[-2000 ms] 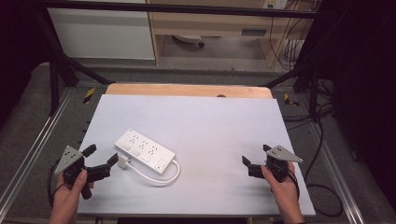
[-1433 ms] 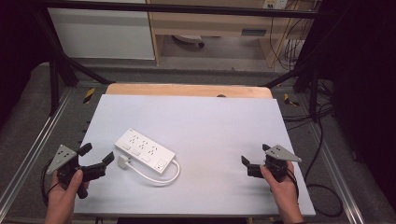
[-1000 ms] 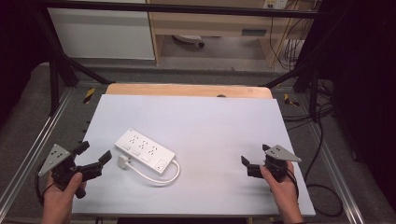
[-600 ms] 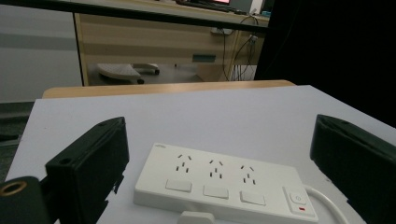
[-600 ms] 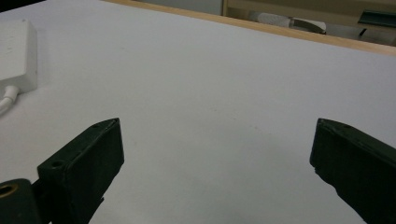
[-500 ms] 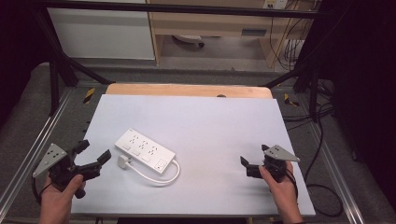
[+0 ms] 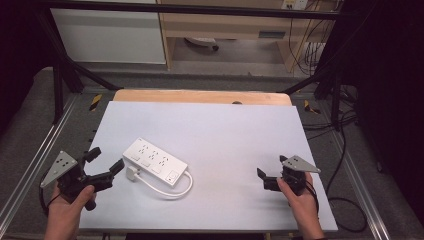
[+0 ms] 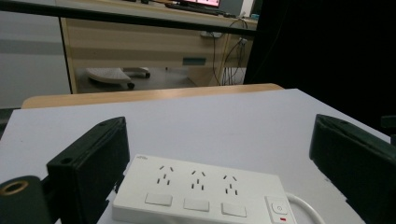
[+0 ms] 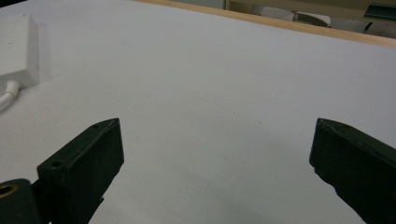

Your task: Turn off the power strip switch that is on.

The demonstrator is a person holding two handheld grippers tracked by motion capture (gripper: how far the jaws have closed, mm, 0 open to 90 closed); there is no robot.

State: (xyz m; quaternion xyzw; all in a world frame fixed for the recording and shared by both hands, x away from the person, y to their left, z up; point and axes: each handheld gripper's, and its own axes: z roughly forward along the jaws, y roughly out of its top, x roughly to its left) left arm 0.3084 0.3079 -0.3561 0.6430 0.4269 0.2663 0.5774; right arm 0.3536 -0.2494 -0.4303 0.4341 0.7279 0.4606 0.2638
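A white power strip (image 7: 155, 161) with three sockets lies on the white table top (image 7: 235, 135), left of centre. Its white cable (image 7: 172, 191) loops off its near end. My left gripper (image 7: 107, 159) is open at the table's left edge, a short way left of the strip and pointing at it. In the left gripper view the strip (image 8: 201, 196) lies just ahead, between the spread jaws of the gripper (image 8: 217, 126). My right gripper (image 7: 271, 166) stands open near the front right, with nothing in it. The right gripper view has the strip's corner (image 9: 16, 51) far left, beyond that gripper (image 9: 218, 126).
A wooden strip (image 7: 200, 96) runs along the table's back edge. Metal frame rails (image 7: 45, 150) flank both sides. Behind the table are a white cabinet (image 7: 107, 35) and a wooden shelf unit (image 7: 225, 25). Black cables (image 7: 345, 150) hang at the right.
The left gripper has drifted left and slightly back from the power strip, toward the table's left edge, staying open. The right gripper has barely moved.
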